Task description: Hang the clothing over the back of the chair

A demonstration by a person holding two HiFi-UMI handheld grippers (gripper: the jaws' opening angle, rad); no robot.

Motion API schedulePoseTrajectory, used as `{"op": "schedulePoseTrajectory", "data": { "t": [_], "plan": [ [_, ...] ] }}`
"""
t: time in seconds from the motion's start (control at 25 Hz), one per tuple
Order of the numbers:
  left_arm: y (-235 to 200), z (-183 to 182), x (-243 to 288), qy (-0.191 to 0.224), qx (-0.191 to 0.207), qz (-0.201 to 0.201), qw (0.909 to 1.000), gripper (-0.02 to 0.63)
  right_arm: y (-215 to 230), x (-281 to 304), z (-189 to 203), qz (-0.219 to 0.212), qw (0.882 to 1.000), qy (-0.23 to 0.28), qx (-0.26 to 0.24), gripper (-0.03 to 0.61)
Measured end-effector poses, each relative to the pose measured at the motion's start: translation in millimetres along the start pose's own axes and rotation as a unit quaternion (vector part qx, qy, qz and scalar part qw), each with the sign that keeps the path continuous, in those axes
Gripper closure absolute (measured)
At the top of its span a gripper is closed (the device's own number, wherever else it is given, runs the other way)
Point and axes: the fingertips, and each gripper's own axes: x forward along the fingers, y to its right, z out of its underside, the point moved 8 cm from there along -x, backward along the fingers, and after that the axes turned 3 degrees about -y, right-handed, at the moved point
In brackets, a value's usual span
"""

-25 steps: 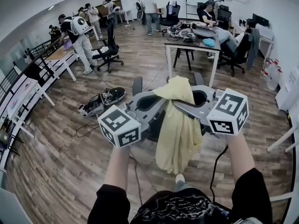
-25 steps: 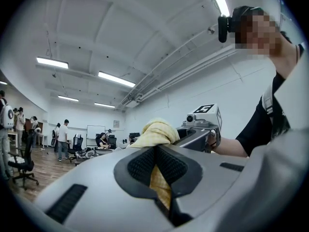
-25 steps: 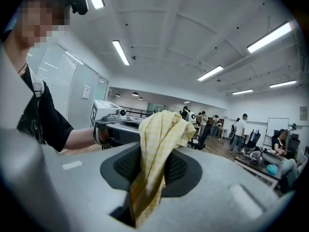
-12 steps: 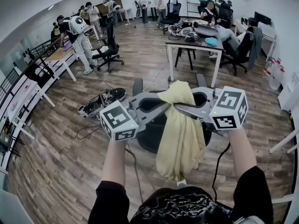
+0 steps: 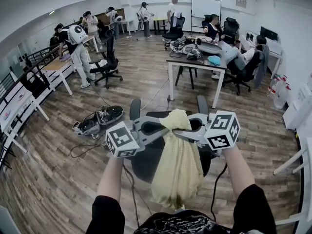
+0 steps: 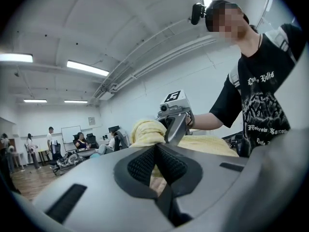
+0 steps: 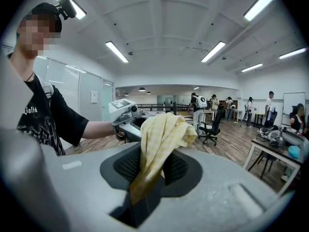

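Note:
A pale yellow garment (image 5: 178, 167) hangs in a bunched fold between my two grippers, over a black office chair (image 5: 144, 163). My right gripper (image 5: 179, 134) is shut on the garment's top; the right gripper view shows the cloth (image 7: 161, 129) pinched between its pads (image 7: 176, 168). My left gripper (image 5: 162, 129) comes in from the left with its jaws shut at the same bunch. In the left gripper view the cloth (image 6: 145, 129) sits right at its tip. The garment's lower end hangs near my body. It hides much of the chair.
The chair's two armrests (image 5: 135, 108) (image 5: 202, 105) stick up beyond the grippers. A white table (image 5: 195, 65) with gear stands farther back. Cables and a device (image 5: 97, 120) lie on the wood floor at left. Several people stand or sit around the room.
Both grippers have sunk together with the yellow garment, closer to the black chair. Neither grip has changed.

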Motion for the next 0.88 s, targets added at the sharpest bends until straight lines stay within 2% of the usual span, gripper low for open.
{"op": "schedulePoseTrajectory", "data": {
  "t": [0.24, 0.56, 0.88],
  "plan": [
    [-20.2, 14.0, 9.8, 0.009, -0.043, 0.061, 0.9972, 0.603, 21.1, 6.5, 9.7, -0.035, 0.999, -0.007, 0.014, 0.474],
    [-30.1, 42.6, 19.8, -0.026, -0.063, 0.128, 0.9894, 0.603, 38.1, 20.6, 36.8, -0.076, 0.997, -0.022, 0.022, 0.474],
    [-33.9, 73.7, 31.3, -0.050, -0.098, 0.177, 0.9781, 0.603, 52.1, 32.2, 66.9, -0.123, 0.990, -0.033, 0.064, 0.472]
  ]
}}
